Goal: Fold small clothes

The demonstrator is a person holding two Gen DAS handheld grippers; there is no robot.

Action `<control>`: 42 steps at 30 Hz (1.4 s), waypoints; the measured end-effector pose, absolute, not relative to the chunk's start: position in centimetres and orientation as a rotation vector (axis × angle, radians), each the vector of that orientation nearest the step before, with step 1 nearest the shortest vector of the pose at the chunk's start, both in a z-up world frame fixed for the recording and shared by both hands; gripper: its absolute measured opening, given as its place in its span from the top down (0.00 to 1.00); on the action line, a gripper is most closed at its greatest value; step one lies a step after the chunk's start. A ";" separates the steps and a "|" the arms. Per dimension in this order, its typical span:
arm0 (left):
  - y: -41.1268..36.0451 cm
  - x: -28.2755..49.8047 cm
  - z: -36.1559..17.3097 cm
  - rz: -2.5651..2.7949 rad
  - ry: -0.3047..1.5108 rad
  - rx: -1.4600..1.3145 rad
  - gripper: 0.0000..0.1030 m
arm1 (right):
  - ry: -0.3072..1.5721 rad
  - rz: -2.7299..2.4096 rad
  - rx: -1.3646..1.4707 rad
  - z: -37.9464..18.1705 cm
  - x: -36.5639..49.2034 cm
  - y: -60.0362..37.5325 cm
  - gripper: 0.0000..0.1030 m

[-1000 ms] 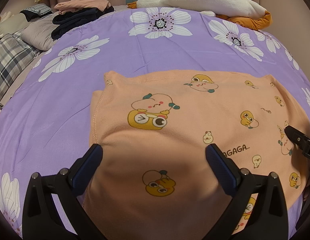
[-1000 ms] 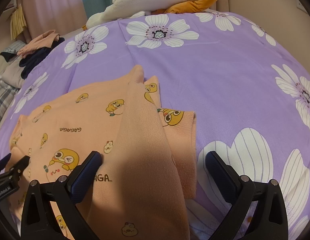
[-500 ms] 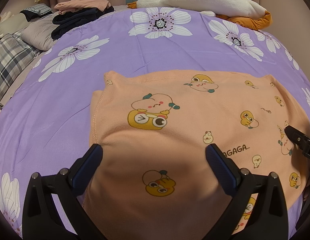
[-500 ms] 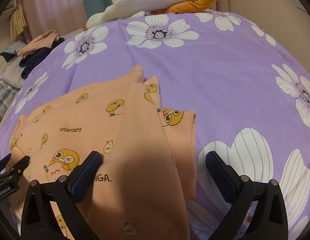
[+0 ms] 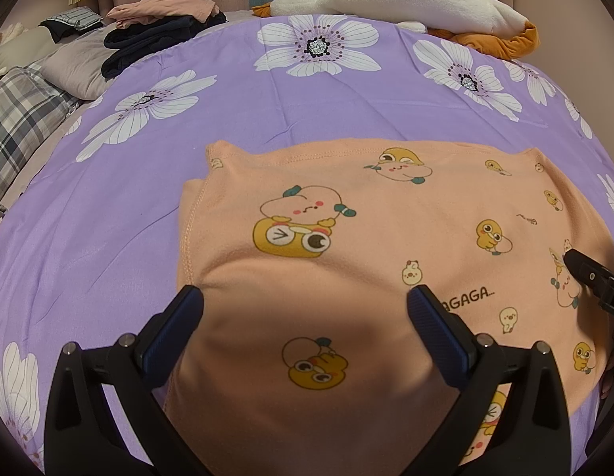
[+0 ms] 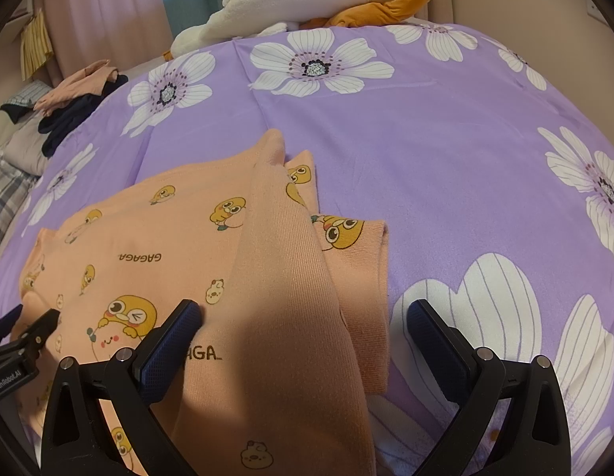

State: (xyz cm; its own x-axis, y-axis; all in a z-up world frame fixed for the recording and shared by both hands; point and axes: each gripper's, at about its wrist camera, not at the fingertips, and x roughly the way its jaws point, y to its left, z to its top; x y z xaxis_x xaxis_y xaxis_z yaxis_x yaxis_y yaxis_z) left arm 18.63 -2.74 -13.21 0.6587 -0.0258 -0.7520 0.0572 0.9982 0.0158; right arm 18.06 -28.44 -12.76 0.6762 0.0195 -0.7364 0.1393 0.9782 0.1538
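Observation:
A small peach garment (image 5: 386, 238) with cartoon duck prints lies spread on the purple flowered bedspread (image 5: 307, 99). My left gripper (image 5: 305, 329) is open and empty, its jaws wide apart just above the garment's near part. In the right wrist view the same garment (image 6: 148, 258) shows a plain ribbed band (image 6: 283, 277) folded over it, with a sleeve (image 6: 358, 261) sticking out to the right. My right gripper (image 6: 303, 337) is open and empty over the band. Each gripper's tip shows at the edge of the other's view.
A white and orange blanket (image 5: 418, 0) is heaped at the far edge of the bed. A stack of dark and pink clothes (image 5: 164, 27) and plaid and grey pillows (image 5: 25, 111) lie at the far left. Bare bedspread (image 6: 446, 158) lies to the right of the garment.

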 end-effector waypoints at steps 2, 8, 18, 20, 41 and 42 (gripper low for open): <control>-2.7 18.6 -13.2 -0.047 0.851 0.039 0.00 | 0.827 -0.068 0.204 -12.7 18.1 -28.4 0.01; -2.7 18.6 -13.2 -0.047 0.851 0.039 0.00 | 0.829 -0.067 0.206 -12.7 18.1 -28.4 0.00; -2.7 18.6 -13.2 -0.047 0.851 0.039 0.00 | 0.829 -0.069 0.203 -12.7 18.1 -28.3 0.00; -2.7 18.6 -13.2 -0.047 0.851 0.039 0.00 | 0.829 -0.070 0.202 -12.7 18.1 -28.3 0.01; -2.7 18.6 -13.2 -0.046 0.850 0.039 0.00 | 0.876 -0.065 0.192 -12.3 18.0 -28.3 0.01; -2.7 18.6 -13.2 -0.046 0.850 0.039 0.00 | 0.868 -0.061 0.211 -12.0 17.5 -28.7 0.01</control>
State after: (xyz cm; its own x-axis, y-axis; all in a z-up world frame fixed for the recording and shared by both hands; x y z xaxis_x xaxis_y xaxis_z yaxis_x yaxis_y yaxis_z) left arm 18.61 -2.72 -13.21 0.6589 -0.0251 -0.7518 0.0565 0.9983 0.0161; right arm 17.54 -28.67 -12.04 0.6463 0.0321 -0.7624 0.1388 0.9775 0.1588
